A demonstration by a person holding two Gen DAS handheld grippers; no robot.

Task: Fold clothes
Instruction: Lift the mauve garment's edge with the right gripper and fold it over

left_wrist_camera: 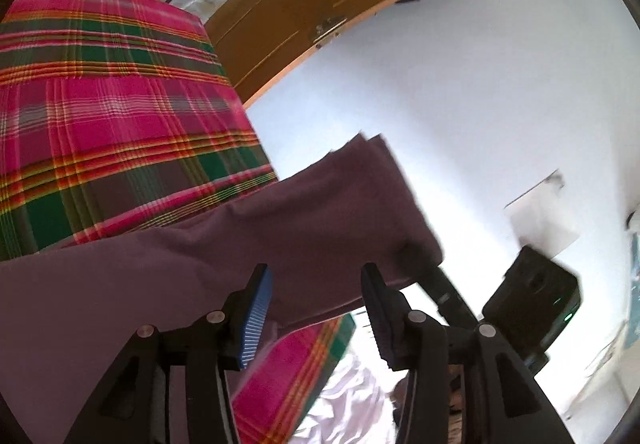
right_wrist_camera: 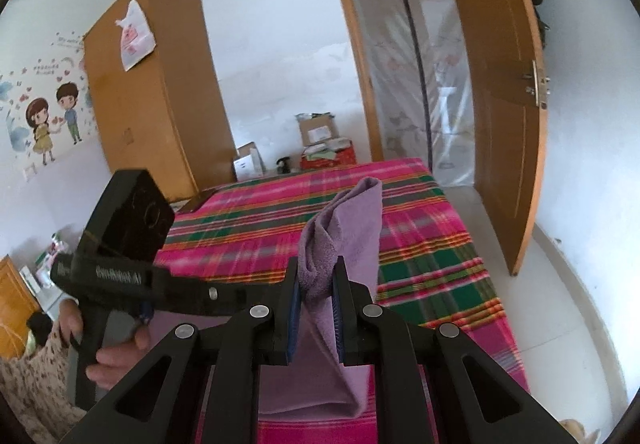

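Note:
A purple cloth (left_wrist_camera: 280, 228) hangs lifted over the bed's pink and green plaid sheet (left_wrist_camera: 100, 104). In the left wrist view my left gripper (left_wrist_camera: 316, 276) stands open; the cloth's lower part passes between its blue pads (left_wrist_camera: 256, 308) without being pinched. At the cloth's right end, my right gripper (left_wrist_camera: 430, 264) holds it. In the right wrist view my right gripper (right_wrist_camera: 316, 276) is shut on a bunched fold of the cloth (right_wrist_camera: 352, 228), which rises above the fingers and drapes below them onto the sheet (right_wrist_camera: 420, 236). The left gripper's camera block (right_wrist_camera: 132, 216) is close on the left; its tips are hidden.
A person's hand (right_wrist_camera: 112, 356) holds the left gripper's handle. A wooden wardrobe (right_wrist_camera: 152, 92) stands at the back left, boxes (right_wrist_camera: 320, 140) at the bed's far end. An open wooden door (right_wrist_camera: 496, 104) and a plastic-curtained doorway (right_wrist_camera: 416, 76) are on the right, beside pale floor (right_wrist_camera: 552, 284).

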